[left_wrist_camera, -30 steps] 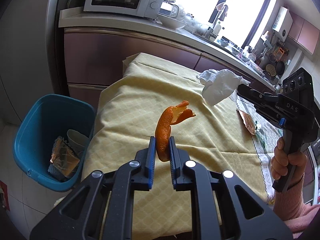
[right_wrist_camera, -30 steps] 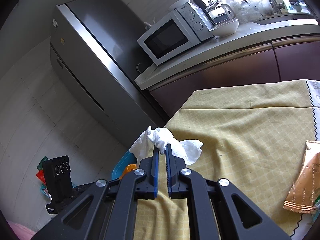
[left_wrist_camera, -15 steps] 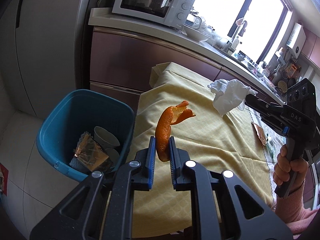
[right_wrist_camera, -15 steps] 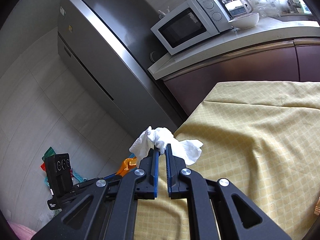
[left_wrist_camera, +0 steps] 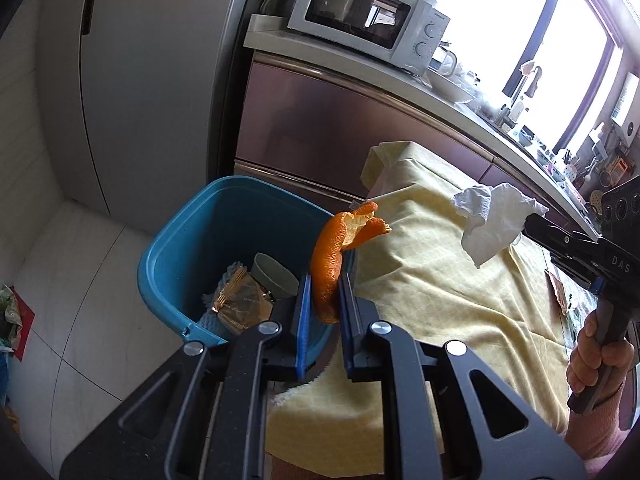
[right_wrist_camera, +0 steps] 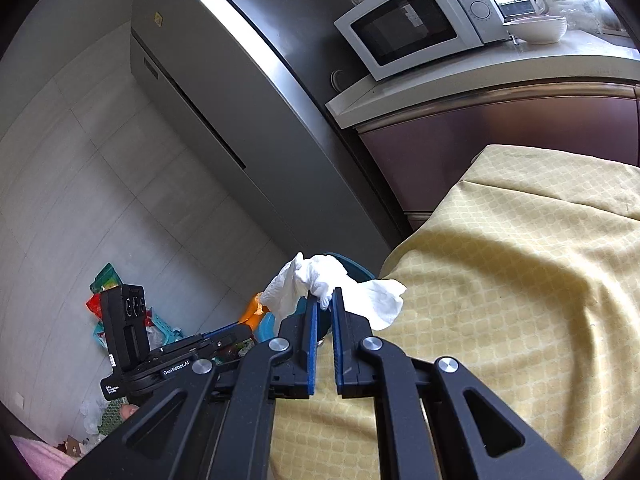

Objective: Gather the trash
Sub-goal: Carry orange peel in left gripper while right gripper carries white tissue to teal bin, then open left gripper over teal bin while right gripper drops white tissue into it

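Observation:
My left gripper [left_wrist_camera: 325,280] is shut on an orange peel [left_wrist_camera: 336,252] and holds it over the near right rim of a blue trash bin [left_wrist_camera: 180,248] on the floor. The bin holds a foil wrapper [left_wrist_camera: 240,304] and a grey cup [left_wrist_camera: 274,276]. My right gripper [right_wrist_camera: 324,294] is shut on a crumpled white tissue [right_wrist_camera: 320,280] above the table's left edge; the tissue also shows in the left wrist view [left_wrist_camera: 492,220]. The bin's rim [right_wrist_camera: 356,268] peeks out behind the tissue.
The table wears a yellow cloth [left_wrist_camera: 440,280] [right_wrist_camera: 500,280]. A fridge [left_wrist_camera: 140,80] and a counter with a microwave [left_wrist_camera: 368,20] stand behind the bin. A snack wrapper [left_wrist_camera: 558,292] lies at the table's right. Bags and baskets [right_wrist_camera: 108,280] sit on the floor.
Both grippers have moved left toward the bin with their loads. The peel has gone from over the table to over the bin's rim; the tissue now hangs at the table's left edge.

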### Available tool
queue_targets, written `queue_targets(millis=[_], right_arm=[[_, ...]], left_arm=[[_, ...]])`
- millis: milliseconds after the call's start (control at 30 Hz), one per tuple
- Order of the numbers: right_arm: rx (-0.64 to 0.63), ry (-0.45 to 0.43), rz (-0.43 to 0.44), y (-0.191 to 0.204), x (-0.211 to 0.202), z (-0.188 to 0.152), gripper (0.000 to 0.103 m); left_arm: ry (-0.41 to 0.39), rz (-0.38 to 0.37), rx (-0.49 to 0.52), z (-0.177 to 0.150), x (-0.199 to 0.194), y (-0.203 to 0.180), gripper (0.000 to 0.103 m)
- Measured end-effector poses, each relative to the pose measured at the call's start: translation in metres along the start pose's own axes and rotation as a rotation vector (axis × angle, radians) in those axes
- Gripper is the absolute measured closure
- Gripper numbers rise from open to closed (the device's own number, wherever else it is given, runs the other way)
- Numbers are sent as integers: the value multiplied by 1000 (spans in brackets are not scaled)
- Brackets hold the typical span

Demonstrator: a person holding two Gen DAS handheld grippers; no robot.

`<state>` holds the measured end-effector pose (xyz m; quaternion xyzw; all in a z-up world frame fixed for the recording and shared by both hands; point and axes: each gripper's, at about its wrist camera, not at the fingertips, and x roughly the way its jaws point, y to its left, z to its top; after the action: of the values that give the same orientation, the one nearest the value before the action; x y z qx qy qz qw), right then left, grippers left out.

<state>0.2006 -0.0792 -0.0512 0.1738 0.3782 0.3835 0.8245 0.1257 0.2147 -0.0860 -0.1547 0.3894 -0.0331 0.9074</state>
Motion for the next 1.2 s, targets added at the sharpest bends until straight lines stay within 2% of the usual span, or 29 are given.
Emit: queue_targets(millis=[567,1200], right_arm=[[-53,112,5,28,54,-1,97],[-108,223,-50,37,111,-4,97]], left_arm=[[26,72,-54,3,25,35,90],[69,143,-83,8,71,58,90]])
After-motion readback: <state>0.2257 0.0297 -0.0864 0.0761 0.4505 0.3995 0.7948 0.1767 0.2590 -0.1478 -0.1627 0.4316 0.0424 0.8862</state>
